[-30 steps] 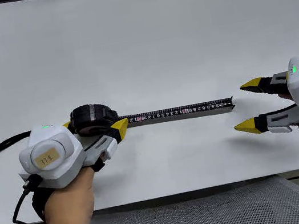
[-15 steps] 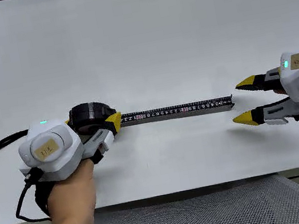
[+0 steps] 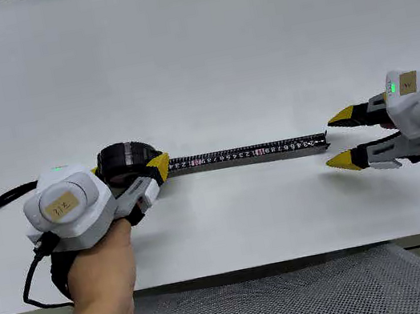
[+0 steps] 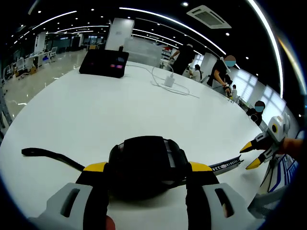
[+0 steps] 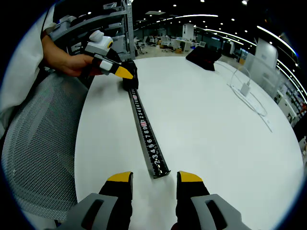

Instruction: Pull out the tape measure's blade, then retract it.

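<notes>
Black blade (image 5: pixel 146 129) carries white numerals, 2 to 9 readable near tip

Left tool (image 3: pixel 126 170) jaws clamped, hand (image 3: pixel 98 268) beneath it, right tool (image 3: pixel 341 139) jaws apart, pointing toward the left.

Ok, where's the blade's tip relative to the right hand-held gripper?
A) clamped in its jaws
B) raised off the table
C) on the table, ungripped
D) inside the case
C: the blade's tip lies flat on the table before the right hand-held gripper, whose jaws stand open, clear of it.
</notes>
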{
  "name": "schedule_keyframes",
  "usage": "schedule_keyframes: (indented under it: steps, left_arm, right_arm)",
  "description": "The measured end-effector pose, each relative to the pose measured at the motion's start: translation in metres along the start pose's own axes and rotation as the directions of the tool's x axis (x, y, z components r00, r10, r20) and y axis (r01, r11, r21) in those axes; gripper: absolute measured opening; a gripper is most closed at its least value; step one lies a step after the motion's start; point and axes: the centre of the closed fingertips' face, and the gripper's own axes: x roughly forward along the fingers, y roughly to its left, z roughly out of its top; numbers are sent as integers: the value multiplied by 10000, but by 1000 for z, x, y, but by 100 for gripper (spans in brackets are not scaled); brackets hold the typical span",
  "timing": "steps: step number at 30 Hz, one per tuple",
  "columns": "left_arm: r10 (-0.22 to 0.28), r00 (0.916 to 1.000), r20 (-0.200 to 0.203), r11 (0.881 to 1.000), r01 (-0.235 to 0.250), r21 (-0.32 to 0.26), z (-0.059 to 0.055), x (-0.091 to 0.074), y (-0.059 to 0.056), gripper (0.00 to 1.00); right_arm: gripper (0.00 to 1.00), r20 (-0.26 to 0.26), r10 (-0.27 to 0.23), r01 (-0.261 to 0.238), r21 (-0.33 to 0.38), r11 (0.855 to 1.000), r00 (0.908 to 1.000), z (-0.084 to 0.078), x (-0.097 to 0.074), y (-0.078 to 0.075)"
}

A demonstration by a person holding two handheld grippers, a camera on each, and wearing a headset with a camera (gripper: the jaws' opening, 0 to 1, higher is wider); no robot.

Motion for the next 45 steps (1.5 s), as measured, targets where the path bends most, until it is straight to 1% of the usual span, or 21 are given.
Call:
schedule_keyframes:
  steps: [5, 8, 11, 16, 32, 36, 45]
  left_arm:
    - [-23, 10000, -23, 10000, 23, -6, 0, 0, -1, 61]
    - [-11, 10000, -22, 10000, 11, -19, 0, 0, -1, 61]
    - [-11, 10000, -15, 10000, 11, -25, 0, 0, -1, 61]
    - [-4, 10000, -1, 10000, 3, -39, 0, 1, -1, 61]
    - [-12, 10000, -9, 10000, 12, -83, 0, 1, 0, 61]
    - [-7, 10000, -11, 10000, 7, -87, 0, 1, 0, 61]
    - [20, 10000, -36, 10000, -20, -96, -1, 1, 1, 60]
  right_arm:
    - [29, -234, 149, -155, -259, 9995, 9996, 0, 4, -2]
    - [27, -471, 243, -265, -478, 9985, 9986, -2, 7, -4]
    - [24, -803, 331, -396, -799, 9960, 9962, -5, 9, -5]
    - [20, -1094, 455, -582, -1162, 9915, 9930, -7, 13, -4]
    - [14, -1596, 684, -938, -1578, 9830, 9848, -7, 19, -8]
    - [13, -1723, 682, -983, -1729, 9800, 9827, -8, 20, -8]
    - [11, -1960, 671, -1034, -1812, 9780, 9783, -8, 21, -8]
